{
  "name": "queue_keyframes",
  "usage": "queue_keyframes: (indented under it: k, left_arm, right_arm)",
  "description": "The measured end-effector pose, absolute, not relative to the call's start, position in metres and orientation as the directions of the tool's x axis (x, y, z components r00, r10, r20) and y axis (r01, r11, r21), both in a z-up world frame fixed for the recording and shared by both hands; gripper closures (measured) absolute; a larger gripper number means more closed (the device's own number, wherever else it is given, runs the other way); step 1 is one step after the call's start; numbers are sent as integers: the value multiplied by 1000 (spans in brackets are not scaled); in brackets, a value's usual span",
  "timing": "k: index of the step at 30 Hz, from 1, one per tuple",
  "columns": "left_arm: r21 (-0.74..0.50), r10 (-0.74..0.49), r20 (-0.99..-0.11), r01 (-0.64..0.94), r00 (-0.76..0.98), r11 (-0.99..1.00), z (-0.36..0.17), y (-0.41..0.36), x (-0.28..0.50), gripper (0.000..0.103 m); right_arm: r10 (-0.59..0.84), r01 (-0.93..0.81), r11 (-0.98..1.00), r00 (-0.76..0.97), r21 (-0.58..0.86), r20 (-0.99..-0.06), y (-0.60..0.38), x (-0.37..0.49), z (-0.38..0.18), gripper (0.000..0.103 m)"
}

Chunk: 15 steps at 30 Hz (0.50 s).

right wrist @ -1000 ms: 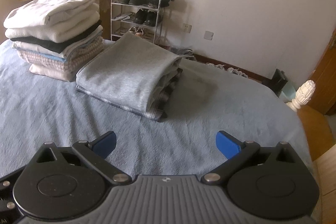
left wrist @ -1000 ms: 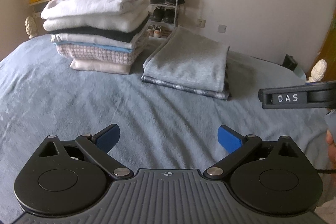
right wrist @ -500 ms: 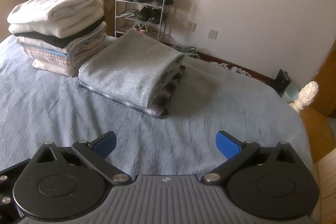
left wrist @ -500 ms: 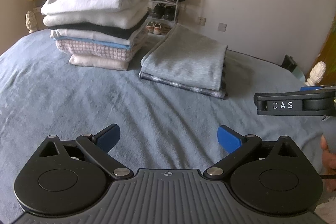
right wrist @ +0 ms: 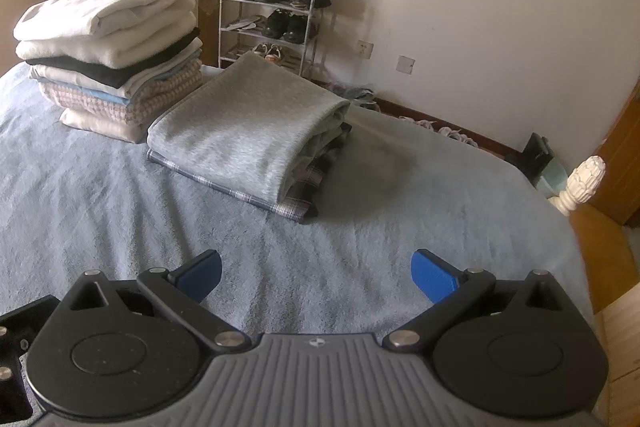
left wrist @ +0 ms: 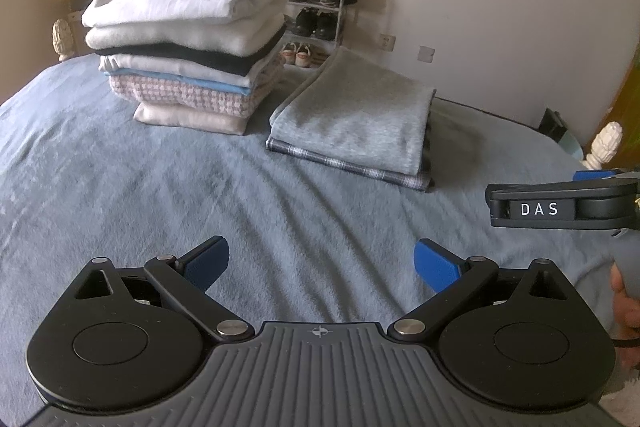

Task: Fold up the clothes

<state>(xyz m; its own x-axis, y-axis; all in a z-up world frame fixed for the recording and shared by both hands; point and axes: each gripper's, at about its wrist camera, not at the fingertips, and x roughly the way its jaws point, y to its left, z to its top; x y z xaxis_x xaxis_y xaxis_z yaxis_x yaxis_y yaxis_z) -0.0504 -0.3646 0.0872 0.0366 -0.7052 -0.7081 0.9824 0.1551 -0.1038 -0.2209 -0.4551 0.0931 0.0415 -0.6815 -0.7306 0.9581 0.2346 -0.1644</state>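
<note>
Grey folded garment [left wrist: 356, 119]: is being seen lying on a plaid piece [left wrist: 344, 163], ahead of both claws on the bed [left wrist: 160, 195].
Tall stack [left wrist: 188, 47]: is being kept ahead-left, just beside it.
Left claw [left wrist: 322, 263]: is being held wide open, nothing gripped.
Right claw [right wrist: 316, 273]: is being held wide open, empty, above the bed.
Shoe rack [right wrist: 272, 23]: is being seen beyond, at the wall.

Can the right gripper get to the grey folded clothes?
Probably yes. The right gripper is open and empty, and only bare blue blanket lies between it and the grey folded clothes.
</note>
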Motion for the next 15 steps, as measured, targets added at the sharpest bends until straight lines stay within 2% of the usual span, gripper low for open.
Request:
queue_keyframes:
  k: [15]
  left_arm:
    - [-107,-702,-712,982,35,158,86,-365,-48,3]
  right_arm:
    - [-681,950,252,38,-185,-732,-454,-217,92,0]
